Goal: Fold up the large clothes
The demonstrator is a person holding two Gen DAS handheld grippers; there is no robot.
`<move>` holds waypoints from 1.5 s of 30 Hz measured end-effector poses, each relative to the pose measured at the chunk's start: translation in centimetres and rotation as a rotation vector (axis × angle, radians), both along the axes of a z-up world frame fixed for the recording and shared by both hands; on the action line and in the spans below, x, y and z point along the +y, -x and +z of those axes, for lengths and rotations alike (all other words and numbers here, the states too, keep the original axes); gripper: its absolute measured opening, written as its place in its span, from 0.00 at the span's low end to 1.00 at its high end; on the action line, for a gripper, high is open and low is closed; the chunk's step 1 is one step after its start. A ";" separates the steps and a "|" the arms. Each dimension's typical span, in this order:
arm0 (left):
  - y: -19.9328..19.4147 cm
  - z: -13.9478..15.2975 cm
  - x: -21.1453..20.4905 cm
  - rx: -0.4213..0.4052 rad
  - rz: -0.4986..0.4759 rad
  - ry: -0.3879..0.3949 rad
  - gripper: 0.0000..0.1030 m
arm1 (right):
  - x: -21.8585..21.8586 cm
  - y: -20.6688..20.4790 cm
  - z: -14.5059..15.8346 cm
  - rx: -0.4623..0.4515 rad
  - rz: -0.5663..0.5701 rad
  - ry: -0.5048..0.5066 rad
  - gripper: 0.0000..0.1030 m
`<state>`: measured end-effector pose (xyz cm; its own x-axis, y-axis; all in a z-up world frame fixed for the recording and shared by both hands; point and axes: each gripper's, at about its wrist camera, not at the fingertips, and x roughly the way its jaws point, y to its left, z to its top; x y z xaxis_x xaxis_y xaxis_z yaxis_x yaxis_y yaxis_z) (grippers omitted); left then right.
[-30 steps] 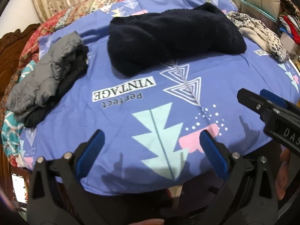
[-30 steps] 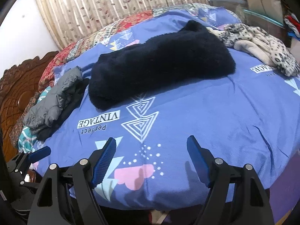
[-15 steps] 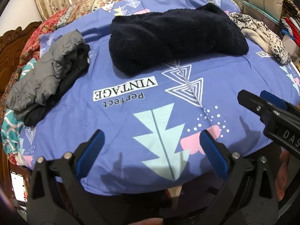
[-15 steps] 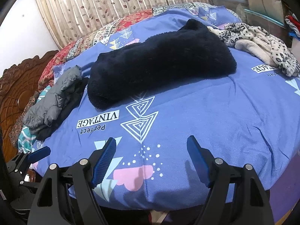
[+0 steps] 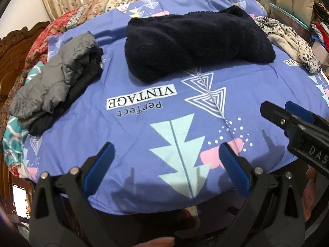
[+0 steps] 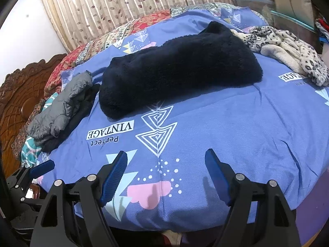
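A dark navy fleece garment lies folded into a thick bundle on the far middle of the blue printed bedsheet; it also shows in the right wrist view. My left gripper is open and empty, low over the near edge of the bed. My right gripper is open and empty beside it, also at the near edge, and its tip shows in the left wrist view. Both grippers are well short of the fleece.
A grey and black garment pile lies at the left edge of the bed. A leopard-print fleece lies bunched at the far right. A carved wooden headboard is at the left, curtains behind.
Both grippers have lifted and tilted slightly, so the bed and fleece sit a little lower in view. The clothes have not moved. Both grippers stay open.
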<state>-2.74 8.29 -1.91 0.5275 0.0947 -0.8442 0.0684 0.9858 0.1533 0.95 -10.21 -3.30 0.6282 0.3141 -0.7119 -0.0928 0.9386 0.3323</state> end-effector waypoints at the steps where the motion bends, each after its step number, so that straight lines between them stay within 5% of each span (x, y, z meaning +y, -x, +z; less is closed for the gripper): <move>1: -0.1 -0.1 0.0 0.006 0.002 0.002 0.94 | 0.0 0.0 0.0 0.001 0.002 0.000 0.92; 45: 0.0 0.5 1.2 -0.020 0.038 0.021 0.94 | 0.6 0.6 0.9 -0.034 -0.003 0.036 0.92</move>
<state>-2.79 9.49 -1.38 0.5408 0.0977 -0.8354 0.0276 0.9906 0.1338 0.35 -9.61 -2.36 0.6529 0.2864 -0.7012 -0.1001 0.9503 0.2949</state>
